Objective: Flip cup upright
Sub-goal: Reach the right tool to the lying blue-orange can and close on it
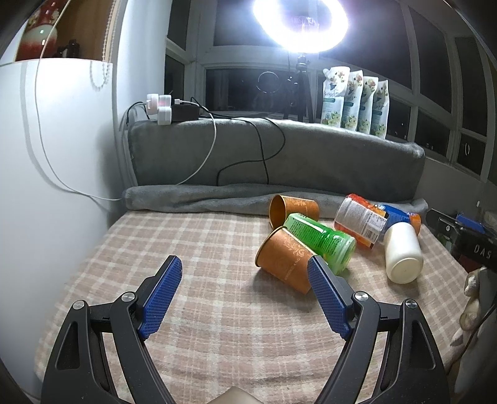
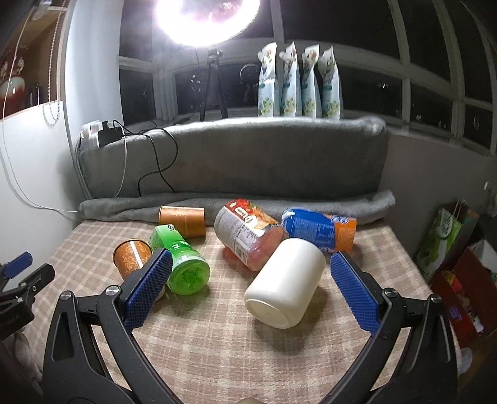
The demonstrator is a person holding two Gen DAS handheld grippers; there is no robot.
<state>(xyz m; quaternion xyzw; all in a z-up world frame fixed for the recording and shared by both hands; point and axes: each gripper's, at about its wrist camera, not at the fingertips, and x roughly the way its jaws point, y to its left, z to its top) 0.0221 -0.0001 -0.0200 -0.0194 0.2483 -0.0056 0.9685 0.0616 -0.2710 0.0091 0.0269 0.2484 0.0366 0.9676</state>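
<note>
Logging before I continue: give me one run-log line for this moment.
left hand-held gripper: open, empty | right hand-held gripper: open, empty | white cup: on its side | near orange paper cup: on its side

Both fisheye views look forward and slightly down along their grippers' fingers, low and near over the plaid cloth point(image 1: 202, 248), facing the grey cushion point(image 1: 279, 155) and dark windows. The left view stands left of the right one; both share the toppled cups, bottles and ring light point(image 2: 205, 15).
</note>
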